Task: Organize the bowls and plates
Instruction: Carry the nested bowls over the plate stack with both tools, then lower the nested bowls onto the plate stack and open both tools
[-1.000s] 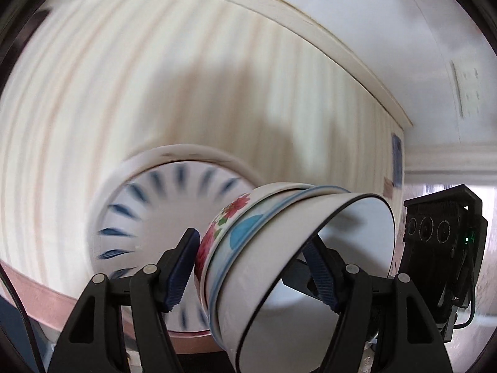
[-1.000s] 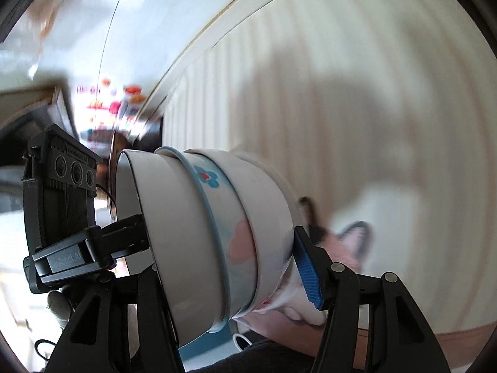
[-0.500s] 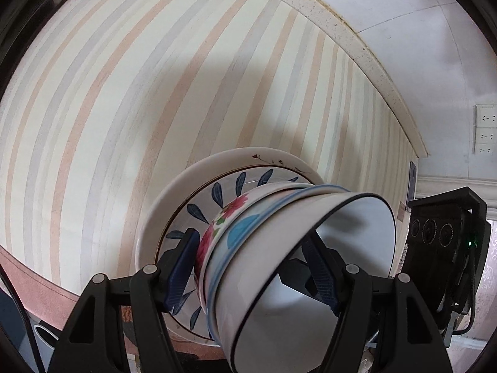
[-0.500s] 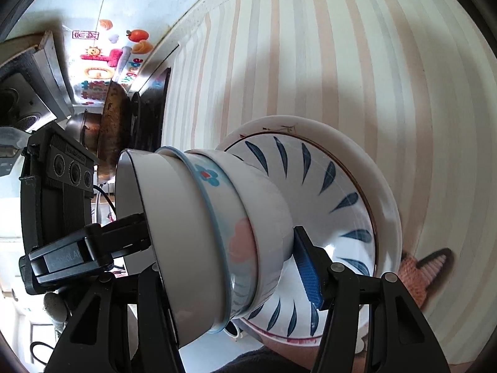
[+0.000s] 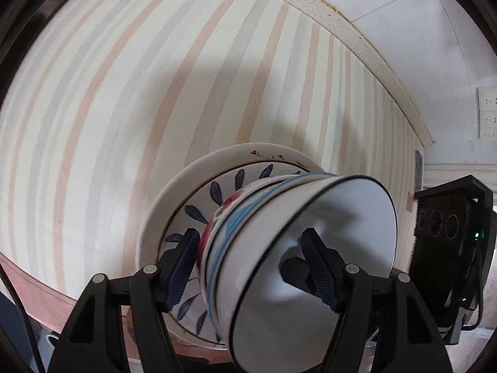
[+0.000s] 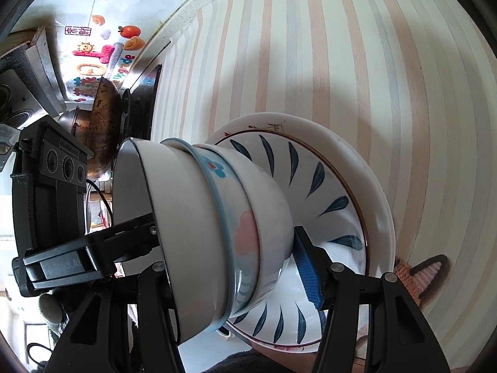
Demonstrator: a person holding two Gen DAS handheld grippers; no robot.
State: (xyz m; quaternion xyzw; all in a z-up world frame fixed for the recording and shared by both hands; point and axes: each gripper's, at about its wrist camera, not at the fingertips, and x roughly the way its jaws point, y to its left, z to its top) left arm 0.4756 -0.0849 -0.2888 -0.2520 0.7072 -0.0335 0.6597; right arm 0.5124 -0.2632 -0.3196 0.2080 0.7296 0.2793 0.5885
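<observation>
Left wrist view: the left gripper point(image 5: 251, 267) and the right gripper point(image 6: 230, 248) clamp one nested stack of bowls point(image 5: 279, 248) from opposite sides, each closed across the stack's wall with one finger inside the innermost white bowl point(image 5: 326, 248) and the other against the outside of the floral bowl point(image 5: 217, 217). A blue-rimmed bowl point(image 5: 239, 227) sits between these two. The paired grip probably serves to share the load and keep the nested pieces from sliding apart.

Right wrist view: the stack point(image 6: 217, 227) appears tilted on its side in the fisheye frame, its base toward the leaf-patterned plate point(image 6: 326, 186), which rests inside a larger white plate point(image 6: 379, 192). Both plates lie on the striped counter point(image 6: 341, 62), near its front edge. Whether the stack's foot touches the leaf-patterned plate cannot be told; it is at least just above it.

The left gripper's body point(image 6: 56, 192) is visible opposite. A wok point(image 6: 102, 124) stands at the counter's far end by the wall, and a woven trivet point(image 6: 425, 270) lies beside the plates.

Judged stage: the bowls are being brought onto the plates, forming a single pile; release has not yet occurred.
</observation>
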